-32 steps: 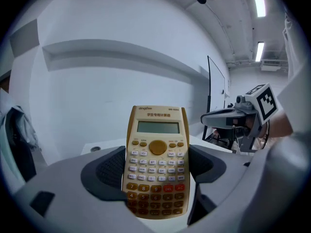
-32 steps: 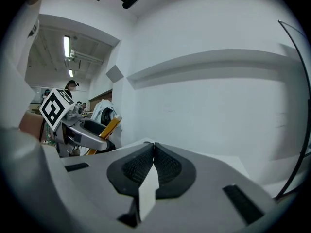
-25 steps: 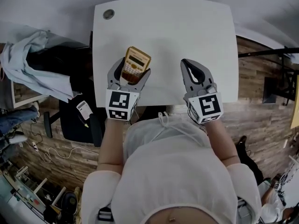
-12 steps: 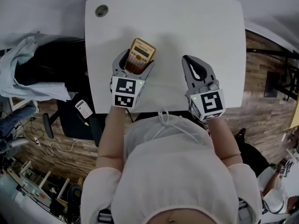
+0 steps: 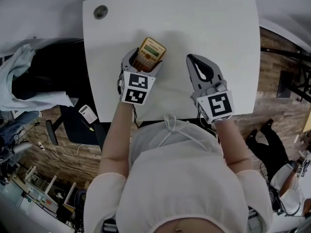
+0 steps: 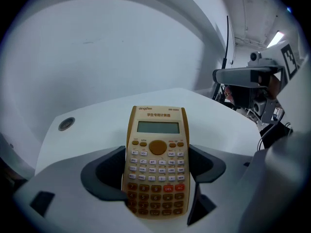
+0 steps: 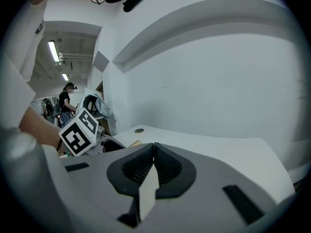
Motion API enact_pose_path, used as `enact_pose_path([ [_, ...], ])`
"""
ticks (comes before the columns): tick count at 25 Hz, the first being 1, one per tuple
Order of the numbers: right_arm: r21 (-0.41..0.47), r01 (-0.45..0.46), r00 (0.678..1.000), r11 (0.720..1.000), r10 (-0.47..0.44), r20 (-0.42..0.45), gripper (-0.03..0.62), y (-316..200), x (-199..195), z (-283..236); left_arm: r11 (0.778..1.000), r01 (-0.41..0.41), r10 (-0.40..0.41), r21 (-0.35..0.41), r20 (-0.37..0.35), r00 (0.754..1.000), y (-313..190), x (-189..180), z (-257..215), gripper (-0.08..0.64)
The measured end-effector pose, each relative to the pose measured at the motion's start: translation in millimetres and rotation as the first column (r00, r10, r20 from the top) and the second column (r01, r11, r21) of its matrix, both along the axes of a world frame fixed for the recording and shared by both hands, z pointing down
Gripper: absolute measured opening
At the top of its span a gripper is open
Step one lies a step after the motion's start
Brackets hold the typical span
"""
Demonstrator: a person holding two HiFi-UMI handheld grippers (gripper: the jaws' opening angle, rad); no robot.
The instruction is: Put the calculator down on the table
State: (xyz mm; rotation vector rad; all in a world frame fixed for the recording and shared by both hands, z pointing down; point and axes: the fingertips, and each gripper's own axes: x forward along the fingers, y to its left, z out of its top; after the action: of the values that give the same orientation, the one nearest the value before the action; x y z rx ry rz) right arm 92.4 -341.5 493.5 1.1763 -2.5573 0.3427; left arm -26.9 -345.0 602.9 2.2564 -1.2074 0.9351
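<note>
Near edge of worktop (image 5: 209, 23), left side: left claw (image 5: 145, 63) is clamped on the calculator (image 5: 150, 52) by its two long edges, with one dark pad on each side of the lower key rows.
Calculator pose: keys and display face up. The display end points away from the person, over the worktop's left half. Whether its back touches the surface cannot be told.
Calculator build: flat rounded rectangle in a tan plastic shell. It has a grey display strip with a round tan key under it, then rows of pale keys, then darker keys with two red ones.
Near edge, right side: right claw (image 5: 190, 58) is pressed together with nothing between. Its dark ribbed pads meet at the tips, over the worktop and well apart from the calculator.
Claw bodies: grey moulded shells, each with a cube of black-and-white square markers at the hand end.
Worktop surface: white, smooth, matte, with rounded corners.
Far left corner: round grey grommet (image 5: 100, 11) set in the surface.
</note>
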Motion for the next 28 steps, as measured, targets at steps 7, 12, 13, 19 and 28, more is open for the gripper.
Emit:
enact_pose_path([
  [7, -0.001, 0.012, 1.000, 1.000, -0.012, 0.006, 0.005, -2, 0, 4, 0.998, -0.036, 0.042, -0.055, 0.106, 0.993, -1, 5, 19, 0.409],
  [12, -0.020, -0.011, 1.000, 1.000, 0.011, 0.003, 0.005, -5, 4, 9, 0.996, -0.040, 0.049, -0.081, 0.105, 0.993, -3, 8, 23, 0.408],
  [13, -0.019, -0.008, 1.000, 1.000, 0.008, -0.001, 0.005, -6, 4, 9, 0.995, -0.040, 0.049, -0.087, 0.101, 0.994, -3, 7, 24, 0.408],
  [19, -0.022, -0.003, 1.000, 1.000, 0.002, -0.026, 0.005, -5, 4, 9, 0.989, -0.054, 0.066, -0.137, 0.083, 0.994, -4, 8, 25, 0.410],
  [28, -0.055, -0.024, 0.999, 0.998, 0.022, -0.038, 0.005, 1, -1, 4, 0.994, -0.059, 0.065, -0.090, 0.058, 0.996, -4, 6, 22, 0.410],
])
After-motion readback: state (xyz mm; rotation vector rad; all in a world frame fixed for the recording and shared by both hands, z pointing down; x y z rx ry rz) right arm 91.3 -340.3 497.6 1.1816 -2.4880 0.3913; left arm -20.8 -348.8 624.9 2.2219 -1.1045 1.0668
